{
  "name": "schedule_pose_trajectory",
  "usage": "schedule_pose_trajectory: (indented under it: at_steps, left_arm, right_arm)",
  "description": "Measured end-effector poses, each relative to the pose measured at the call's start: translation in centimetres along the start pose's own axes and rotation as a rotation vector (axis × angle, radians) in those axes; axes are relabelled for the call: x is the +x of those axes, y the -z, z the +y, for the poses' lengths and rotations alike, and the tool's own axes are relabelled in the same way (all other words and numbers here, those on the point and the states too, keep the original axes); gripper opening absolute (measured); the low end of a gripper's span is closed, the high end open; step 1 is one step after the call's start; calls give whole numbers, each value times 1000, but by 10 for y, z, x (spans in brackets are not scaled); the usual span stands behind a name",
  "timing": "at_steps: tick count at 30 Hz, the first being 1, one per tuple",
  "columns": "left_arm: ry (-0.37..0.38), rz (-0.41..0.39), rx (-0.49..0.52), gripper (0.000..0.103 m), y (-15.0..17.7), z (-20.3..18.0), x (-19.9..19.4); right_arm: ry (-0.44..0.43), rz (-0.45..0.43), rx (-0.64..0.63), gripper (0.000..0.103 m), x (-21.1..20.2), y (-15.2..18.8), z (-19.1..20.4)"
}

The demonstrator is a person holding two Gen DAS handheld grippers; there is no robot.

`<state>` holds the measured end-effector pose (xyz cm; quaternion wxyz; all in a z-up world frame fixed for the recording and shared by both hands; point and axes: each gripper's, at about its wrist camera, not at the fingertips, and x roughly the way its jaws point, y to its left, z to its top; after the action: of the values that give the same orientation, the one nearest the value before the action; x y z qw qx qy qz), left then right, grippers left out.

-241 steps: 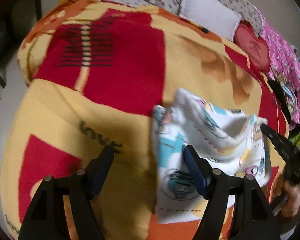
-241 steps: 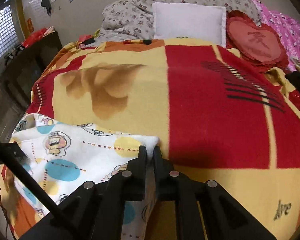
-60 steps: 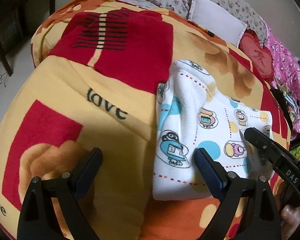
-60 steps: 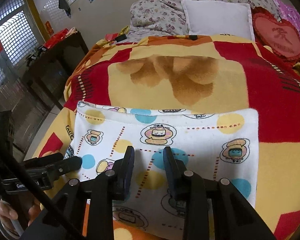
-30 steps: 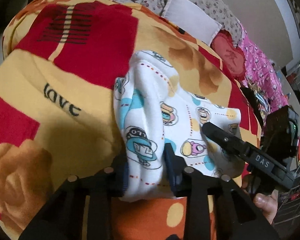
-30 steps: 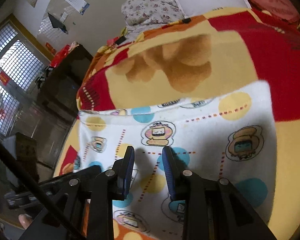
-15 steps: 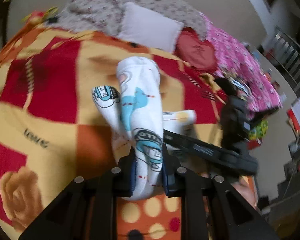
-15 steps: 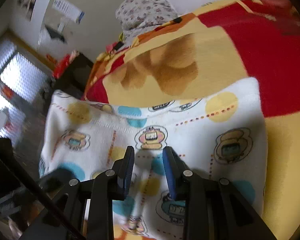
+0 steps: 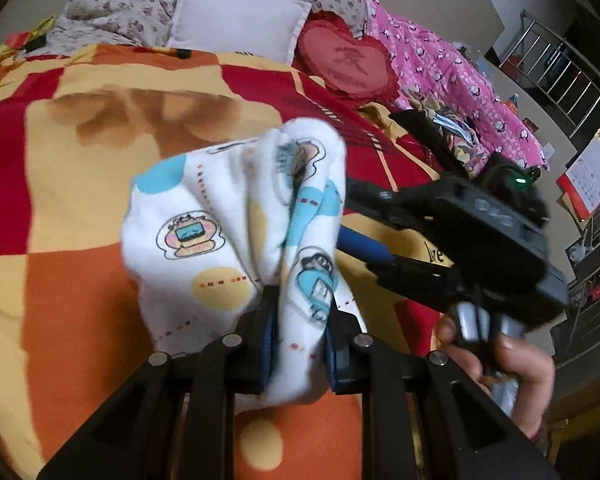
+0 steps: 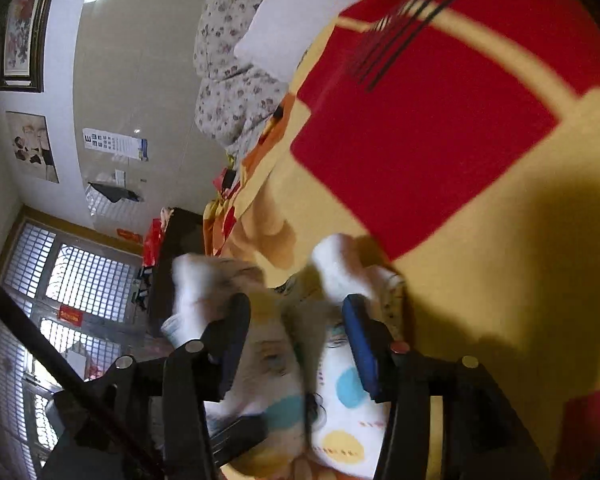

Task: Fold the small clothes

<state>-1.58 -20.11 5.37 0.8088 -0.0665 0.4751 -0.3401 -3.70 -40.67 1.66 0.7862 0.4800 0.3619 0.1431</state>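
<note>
With the left claw clenched on the bunched garment at frame centre and the right claw just spreading around it, the fold could spill open.

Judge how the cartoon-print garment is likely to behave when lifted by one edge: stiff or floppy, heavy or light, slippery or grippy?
Likely floppy: the garment bunches and sags around the left hand-held gripper, whose jaws pinch a fold. Probably light: one pinch seems to hold its bulk off the blanket. Its fleecy look suggests it won't slip easily.
</note>
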Motion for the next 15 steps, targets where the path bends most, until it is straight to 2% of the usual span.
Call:
schedule_pose_trajectory:
  at_steps: [3,5,6,8,10,12,15]
  left_arm:
    - [41,-1,6,29,-1,-6,6]
    - [76,9,27,53,-1,-12,8]
    - [94,12,30,56,0,-13,9]
    - [84,7,26,57,0,-16,9]
    - [74,13,35,57,1,-19,6]
    - [64,20,37,57,6,-17,-4]
    - [29,6,62,57,19,-11,-33]
  right_arm:
    - [37,-38,-11,59,-15,5,2]
    - [44,-63,-7,63,-23,4,2]
    - [40,-72,-4,65,-28,3,1]
    - [53,-117,-14,65,-42,2,7]
    - [80,-133,-110,65,-51,3,25]
    - [109,-93,-223,65,-47,3,47]
    - [95,-12,-341,65,-33,8,72]
